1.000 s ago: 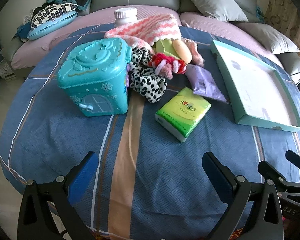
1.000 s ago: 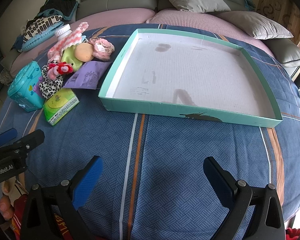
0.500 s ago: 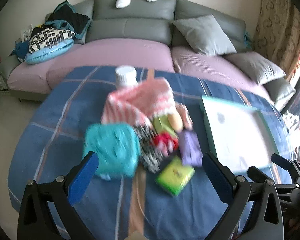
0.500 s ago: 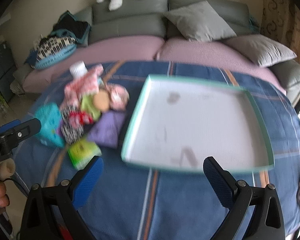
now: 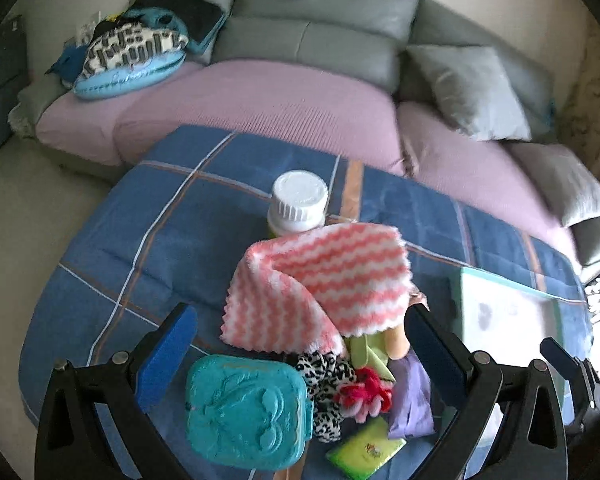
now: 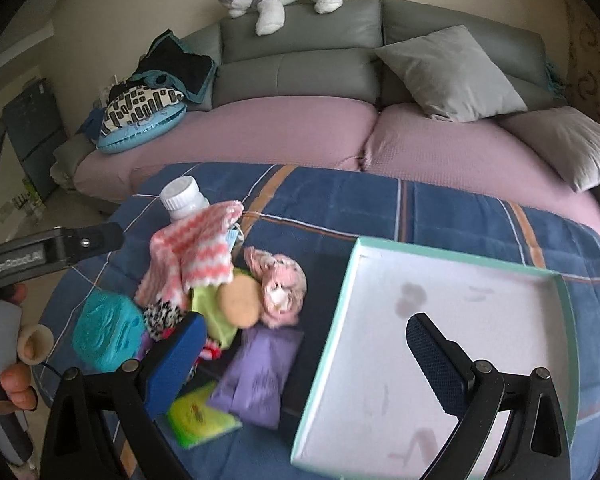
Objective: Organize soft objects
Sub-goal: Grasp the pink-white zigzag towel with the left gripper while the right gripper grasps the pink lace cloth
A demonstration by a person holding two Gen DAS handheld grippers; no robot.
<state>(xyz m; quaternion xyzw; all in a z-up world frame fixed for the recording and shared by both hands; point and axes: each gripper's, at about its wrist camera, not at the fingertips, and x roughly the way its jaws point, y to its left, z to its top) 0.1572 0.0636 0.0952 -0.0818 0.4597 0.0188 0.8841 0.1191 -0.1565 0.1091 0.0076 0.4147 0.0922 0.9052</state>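
A: How do the jaws stand?

B: Both wide apart and holding nothing. The left gripper (image 5: 300,344) hangs over the heap on the blue plaid cover (image 5: 204,236); the right gripper (image 6: 304,352) sits above the heap's edge and the tray.

A: What lies between the left jaws?

B: The pink-and-white striped cloth (image 5: 324,292) fills the gap, draped over the pile. Just below it, nearer the camera, sit the teal toy case (image 5: 246,410), the leopard-print scrunchie (image 5: 326,380), a red-and-pink scrunchie (image 5: 364,394), a purple packet (image 5: 410,396) and a green tissue pack (image 5: 366,450). Beyond the cloth stands a white-capped bottle (image 5: 298,206).

A: And from the right gripper?

B: Its left jaw covers part of the heap. A pink fluffy scrunchie (image 6: 280,288) and a round tan sponge (image 6: 240,300) lie just past it. Its right jaw is over the white tray with the mint rim (image 6: 342,304), which holds nothing.

A: Anything else?

B: A person's fingers (image 6: 18,386) grip the left handle.
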